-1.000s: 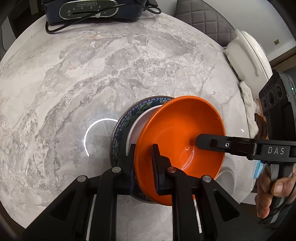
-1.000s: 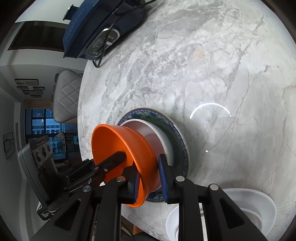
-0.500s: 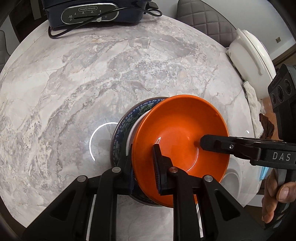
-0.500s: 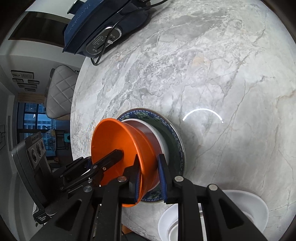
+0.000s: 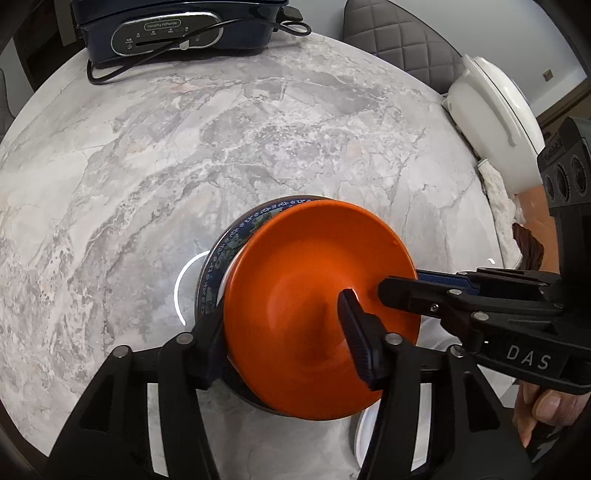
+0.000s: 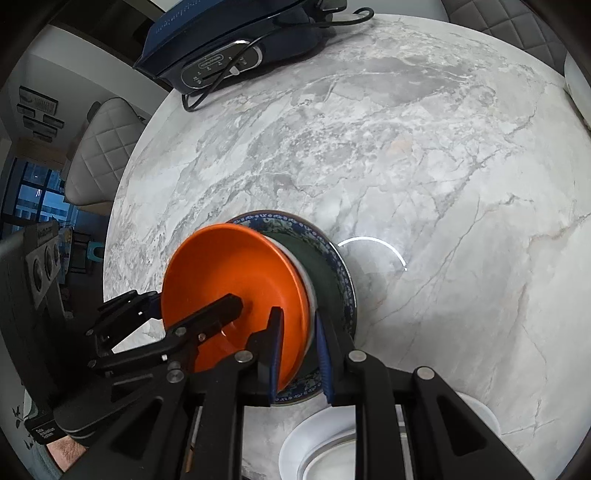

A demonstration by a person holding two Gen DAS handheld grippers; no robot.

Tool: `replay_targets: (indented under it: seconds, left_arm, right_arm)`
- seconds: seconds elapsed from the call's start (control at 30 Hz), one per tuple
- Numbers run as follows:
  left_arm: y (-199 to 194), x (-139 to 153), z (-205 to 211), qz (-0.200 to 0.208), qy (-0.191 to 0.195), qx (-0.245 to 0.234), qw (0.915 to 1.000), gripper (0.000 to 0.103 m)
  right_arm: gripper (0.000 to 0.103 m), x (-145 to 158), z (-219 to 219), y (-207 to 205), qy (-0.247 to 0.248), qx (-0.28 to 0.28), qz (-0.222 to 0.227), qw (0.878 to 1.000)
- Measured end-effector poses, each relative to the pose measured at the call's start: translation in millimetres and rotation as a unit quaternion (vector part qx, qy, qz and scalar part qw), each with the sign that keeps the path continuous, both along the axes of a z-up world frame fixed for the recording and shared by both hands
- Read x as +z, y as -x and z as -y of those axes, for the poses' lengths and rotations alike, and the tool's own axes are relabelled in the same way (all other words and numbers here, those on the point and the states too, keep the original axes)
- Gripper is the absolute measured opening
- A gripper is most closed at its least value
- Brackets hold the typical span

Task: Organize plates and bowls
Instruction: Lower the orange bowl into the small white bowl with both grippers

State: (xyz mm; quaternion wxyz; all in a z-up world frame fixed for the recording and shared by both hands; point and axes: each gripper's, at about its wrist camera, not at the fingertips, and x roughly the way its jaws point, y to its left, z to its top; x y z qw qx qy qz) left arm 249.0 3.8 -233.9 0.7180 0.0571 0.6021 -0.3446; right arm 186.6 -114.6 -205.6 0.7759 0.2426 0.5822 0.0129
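Observation:
An orange bowl [image 5: 306, 295] [image 6: 229, 280] hangs tilted over a white bowl [image 6: 309, 291] that sits on a blue-patterned plate [image 5: 229, 254] [image 6: 343, 273] on the marble table. My right gripper [image 6: 297, 317] [image 5: 402, 282] is shut on the orange bowl's rim, one pad inside and one outside. My left gripper [image 5: 277, 310] [image 6: 173, 306] straddles the opposite rim. Its jaws are opening: one finger stands well inside the bowl, off the wall, and the other is outside by the plate.
A dark blue electric appliance [image 5: 177, 33] [image 6: 229, 48] with a loose cord stands at the table's far edge. A white appliance [image 5: 495, 118] and a cloth [image 5: 498, 195] lie at the right edge. White dishes [image 6: 332, 443] sit near the front edge. Padded chairs surround the table.
My left jaws have spread wide off the orange bowl's rim. The bowl has swung round in my right gripper's hold, and that gripper has rolled and shifted a little.

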Motion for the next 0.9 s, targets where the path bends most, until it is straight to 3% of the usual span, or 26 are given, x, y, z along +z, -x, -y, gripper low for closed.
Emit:
replay_targets:
  seconds: [0.37, 0.57, 0.67, 0.9]
  left_arm:
    - [-1, 2, -4, -0.007, 0.022, -0.002, 0.9997, 0.062]
    - [-3, 13, -10, -0.012, 0.060, 0.010, 0.9981, 0.074]
    - [-7, 21, -13, -0.003, 0.068, 0.021, 0.9975, 0.089]
    - [-15, 32, -26, -0.001, 0.079, 0.036, 0.9962, 0.089]
  right_arm:
    - [0.019, -1, 1, -1, 0.005, 0.001, -0.002, 1.000]
    - [0.019, -1, 3, -1, 0.014, 0.000, 0.000, 1.000]
    - [0.020, 0, 3, -2, 0.023, 0.001, -0.001, 1.000]
    - [0.019, 1, 4, 0, 0.014, 0.004, 0.005, 1.000]
